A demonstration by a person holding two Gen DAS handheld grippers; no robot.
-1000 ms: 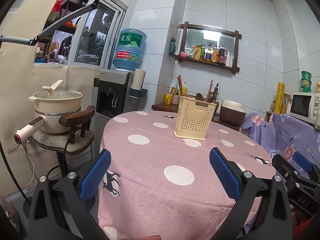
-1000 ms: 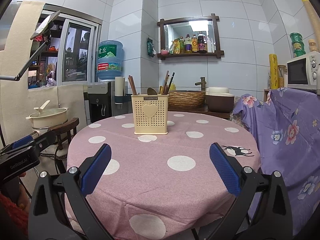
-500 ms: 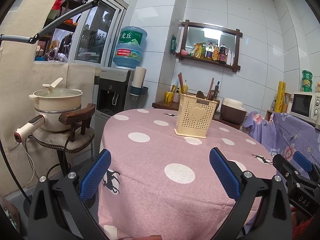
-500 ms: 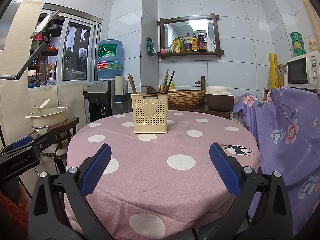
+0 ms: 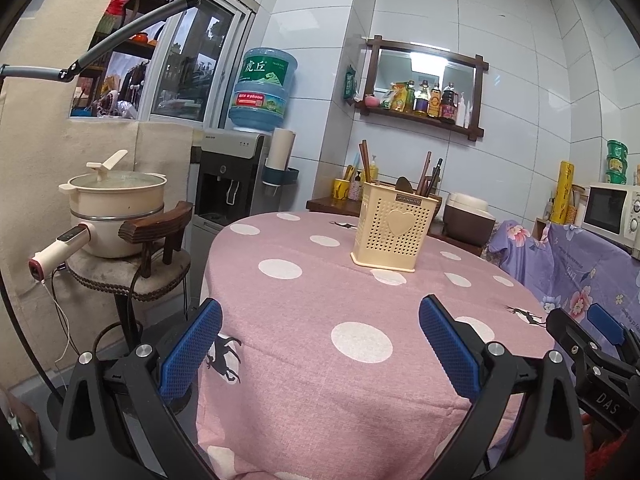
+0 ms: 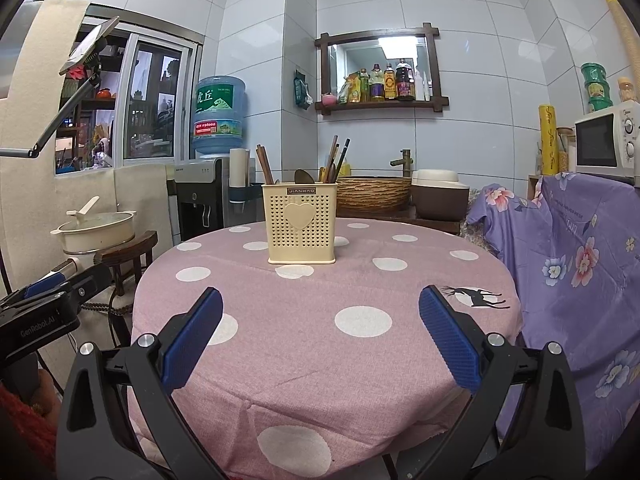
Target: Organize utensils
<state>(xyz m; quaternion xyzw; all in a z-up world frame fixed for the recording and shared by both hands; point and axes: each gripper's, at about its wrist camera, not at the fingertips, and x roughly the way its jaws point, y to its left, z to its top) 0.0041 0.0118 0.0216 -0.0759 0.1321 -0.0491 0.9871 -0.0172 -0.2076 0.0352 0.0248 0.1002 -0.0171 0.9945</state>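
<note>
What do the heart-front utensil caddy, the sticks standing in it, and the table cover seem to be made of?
Utensil caddy: looks like moulded cream plastic, matte, with regular punched holes and a raised heart.
Sticks: probably wood or bamboo chopsticks, dark brown; too small to be sure.
Table cover: woven cloth, pink with white dots, visible weave and creases at the edge.

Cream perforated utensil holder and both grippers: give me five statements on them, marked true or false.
1. The cream perforated plastic utensil holder stands upright on the round table with the pink polka-dot cloth. True.
2. The holder is empty. False: brown chopsticks and other utensils stick out of it.
3. The left gripper is open and holds nothing. True.
4. The right gripper is shut on a spoon. False: it is open and empty.
5. The holder bears a star emblem. False: it is a heart.
</note>
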